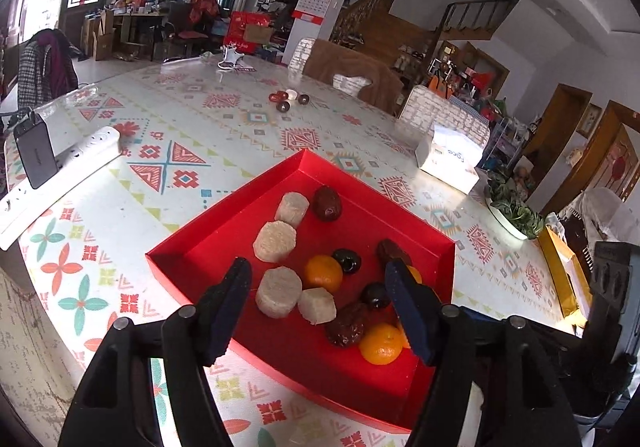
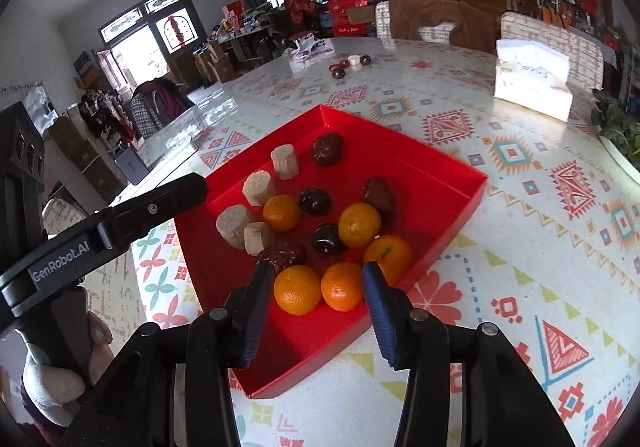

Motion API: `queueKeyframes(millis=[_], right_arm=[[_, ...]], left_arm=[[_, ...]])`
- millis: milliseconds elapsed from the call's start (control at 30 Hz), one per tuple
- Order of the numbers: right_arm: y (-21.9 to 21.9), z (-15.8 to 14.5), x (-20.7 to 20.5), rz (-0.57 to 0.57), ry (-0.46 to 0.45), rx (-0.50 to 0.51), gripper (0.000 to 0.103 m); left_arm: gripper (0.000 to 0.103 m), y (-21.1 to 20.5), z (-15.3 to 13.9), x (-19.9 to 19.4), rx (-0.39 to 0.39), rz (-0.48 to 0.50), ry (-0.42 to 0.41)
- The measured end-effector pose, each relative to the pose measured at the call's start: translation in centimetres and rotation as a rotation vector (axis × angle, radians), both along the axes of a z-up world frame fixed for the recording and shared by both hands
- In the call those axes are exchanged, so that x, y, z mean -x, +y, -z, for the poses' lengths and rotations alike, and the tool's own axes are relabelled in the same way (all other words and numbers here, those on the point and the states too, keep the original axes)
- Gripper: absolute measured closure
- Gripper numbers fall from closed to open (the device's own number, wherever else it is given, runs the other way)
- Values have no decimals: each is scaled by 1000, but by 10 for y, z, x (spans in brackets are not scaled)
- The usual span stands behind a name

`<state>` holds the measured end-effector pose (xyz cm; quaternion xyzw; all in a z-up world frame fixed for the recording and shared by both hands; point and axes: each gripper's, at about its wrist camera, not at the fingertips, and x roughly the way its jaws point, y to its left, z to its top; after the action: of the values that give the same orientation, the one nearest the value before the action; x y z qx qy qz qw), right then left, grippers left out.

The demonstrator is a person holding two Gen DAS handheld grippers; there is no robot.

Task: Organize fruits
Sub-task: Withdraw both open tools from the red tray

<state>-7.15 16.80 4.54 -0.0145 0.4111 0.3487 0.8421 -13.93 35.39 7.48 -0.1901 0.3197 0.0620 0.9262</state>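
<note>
A red tray on the patterned table holds mandarins, wrinkled red dates, dark glossy fruits and pale cut cylinders. My left gripper hangs open over the tray's near half; a cylinder and a mandarin lie below the gap, untouched. My right gripper stands open at the tray's near corner. Two mandarins rest on the tray floor between its fingers, and no pad presses on them. The left gripper's finger reaches in from the left in the right wrist view.
A tissue box stands beyond the tray to the right. A white power strip with a black charger lies left. Small dark fruits sit far back. A plant dish and a yellow box line the right edge.
</note>
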Motion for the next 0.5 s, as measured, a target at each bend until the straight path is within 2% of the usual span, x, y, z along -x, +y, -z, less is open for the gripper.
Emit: queueKeyframes(millis=[67, 133, 300, 400, 500], right_arm=[[-7, -3, 4, 20, -14, -7, 51], [-14, -6, 7, 45, -27, -13, 49], [-36, -8, 12, 116, -59, -27, 44], [-51, -6, 14, 147, -52, -40, 43], [-66, -4, 15, 174, -40, -53, 43]], left_arm=[[34, -3, -1, 1, -22, -6, -3], [33, -11, -5, 4, -76, -28, -9], [11, -33, -18, 12, -280, -139, -34], [4, -49, -26, 16, -377, -181, -54], [3, -63, -30, 15, -419, -167, -52]])
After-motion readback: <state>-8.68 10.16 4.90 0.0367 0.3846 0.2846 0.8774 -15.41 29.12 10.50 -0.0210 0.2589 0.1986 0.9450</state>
